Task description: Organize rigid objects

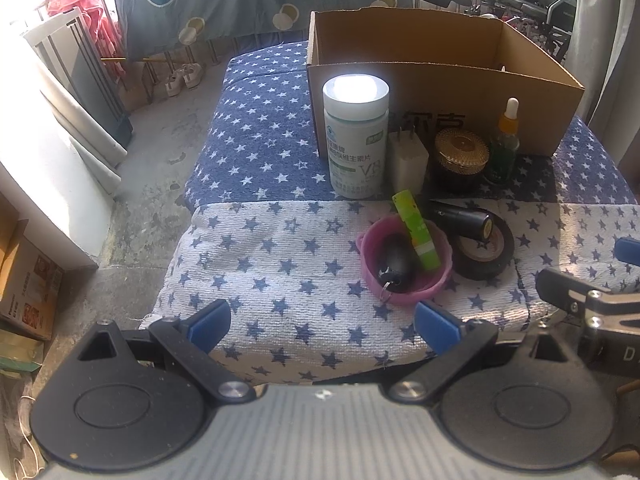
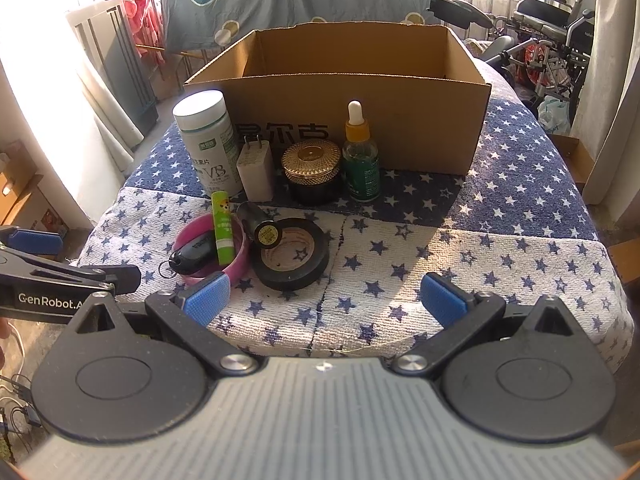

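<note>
An open cardboard box [image 2: 416, 120] [image 1: 500, 92] stands at the back of the star-patterned cloth. In front of it stand a white vitamin bottle [image 2: 208, 140] [image 1: 356, 140], a white charger plug [image 2: 256, 172] [image 1: 408, 160], a gold-lidded black jar [image 2: 312, 172] [image 1: 460, 160] and a green dropper bottle [image 2: 362, 160] [image 1: 504, 148]. Nearer, a pink bowl [image 2: 236, 260] [image 1: 400, 296] holds a black key fob [image 2: 192, 256] [image 1: 396, 262] and a green lip balm [image 2: 222, 228] [image 1: 418, 232]. A black tube [image 2: 260, 226] [image 1: 464, 220] rests on a black tape roll [image 2: 292, 264] [image 1: 484, 256]. My left gripper [image 1: 322, 324] and my right gripper [image 2: 324, 300] are open, short of the objects, holding nothing.
The cloth-covered surface [image 2: 480, 272] drops off at its left edge to a concrete floor [image 1: 152, 184]. A wheelchair [image 2: 552, 32] and curtains stand at the back right. Cardboard boxes [image 1: 28, 280] sit on the floor at the left. The other gripper shows at each view's edge.
</note>
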`<act>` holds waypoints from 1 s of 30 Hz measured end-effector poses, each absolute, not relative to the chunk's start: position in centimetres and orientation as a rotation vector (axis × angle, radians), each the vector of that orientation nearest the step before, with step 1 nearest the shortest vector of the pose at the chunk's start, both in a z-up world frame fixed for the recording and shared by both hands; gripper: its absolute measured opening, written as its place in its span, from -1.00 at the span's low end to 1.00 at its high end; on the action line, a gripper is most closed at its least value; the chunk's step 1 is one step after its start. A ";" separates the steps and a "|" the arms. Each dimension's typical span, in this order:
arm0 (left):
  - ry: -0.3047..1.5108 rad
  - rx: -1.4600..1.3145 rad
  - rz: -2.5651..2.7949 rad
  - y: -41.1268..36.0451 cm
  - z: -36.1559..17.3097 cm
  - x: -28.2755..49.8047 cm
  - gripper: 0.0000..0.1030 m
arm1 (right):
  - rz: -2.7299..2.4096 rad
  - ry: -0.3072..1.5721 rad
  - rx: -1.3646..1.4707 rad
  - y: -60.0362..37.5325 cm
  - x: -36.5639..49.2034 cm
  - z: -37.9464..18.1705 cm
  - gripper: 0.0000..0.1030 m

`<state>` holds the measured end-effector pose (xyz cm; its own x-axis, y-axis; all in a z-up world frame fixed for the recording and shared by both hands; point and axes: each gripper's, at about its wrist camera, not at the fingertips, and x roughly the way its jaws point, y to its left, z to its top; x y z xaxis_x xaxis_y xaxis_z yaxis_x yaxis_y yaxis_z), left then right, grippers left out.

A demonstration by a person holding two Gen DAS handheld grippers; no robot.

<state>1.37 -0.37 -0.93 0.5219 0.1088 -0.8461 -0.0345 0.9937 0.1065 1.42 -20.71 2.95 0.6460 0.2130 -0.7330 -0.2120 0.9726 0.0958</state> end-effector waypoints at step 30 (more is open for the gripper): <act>1.049 -0.073 -0.434 -3.8 -2.0 7.5 -0.26 | 0.672 1.077 0.428 -22.5 13.4 -0.4 -0.58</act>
